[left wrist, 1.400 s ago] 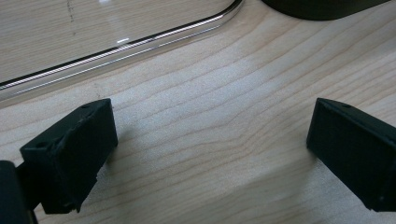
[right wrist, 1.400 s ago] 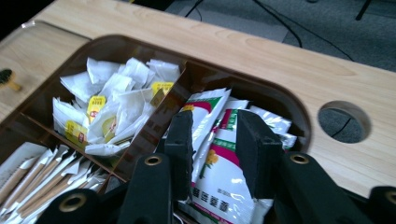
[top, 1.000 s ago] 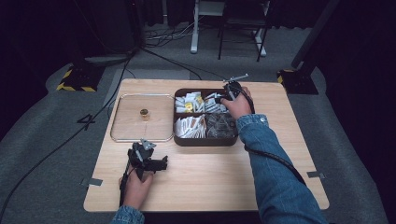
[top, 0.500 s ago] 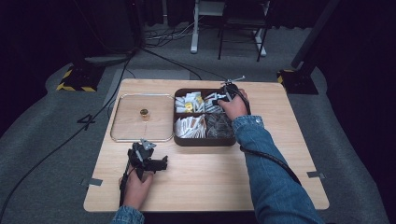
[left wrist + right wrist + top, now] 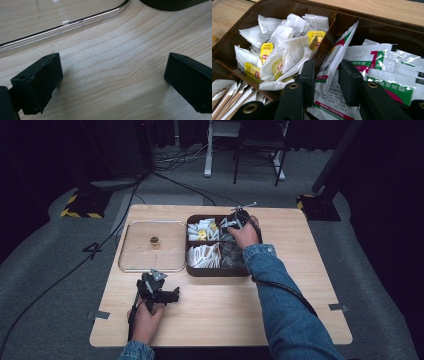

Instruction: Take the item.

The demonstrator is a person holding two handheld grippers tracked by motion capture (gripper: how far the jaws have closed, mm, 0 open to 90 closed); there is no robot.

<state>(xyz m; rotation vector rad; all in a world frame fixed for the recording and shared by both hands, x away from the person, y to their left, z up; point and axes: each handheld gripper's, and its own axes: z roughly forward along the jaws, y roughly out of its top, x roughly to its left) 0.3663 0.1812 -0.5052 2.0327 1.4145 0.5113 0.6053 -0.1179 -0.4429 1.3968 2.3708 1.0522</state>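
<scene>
The right gripper (image 5: pixel 326 75) pinches a white sachet (image 5: pixel 337 53) over the far right compartment of the brown box (image 5: pixel 218 271). The left gripper (image 5: pixel 112 77) rests wide apart and empty on the table (image 5: pixel 220 315), near the clear tray (image 5: pixel 131 268).

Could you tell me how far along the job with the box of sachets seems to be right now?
Done: the clear lid lies off the box, flat on the table. In hand: the right gripper straddles a red-and-green sachet standing in its compartment, not clearly clamped. Left: lifting it out; the left gripper waits open over bare wood.
</scene>
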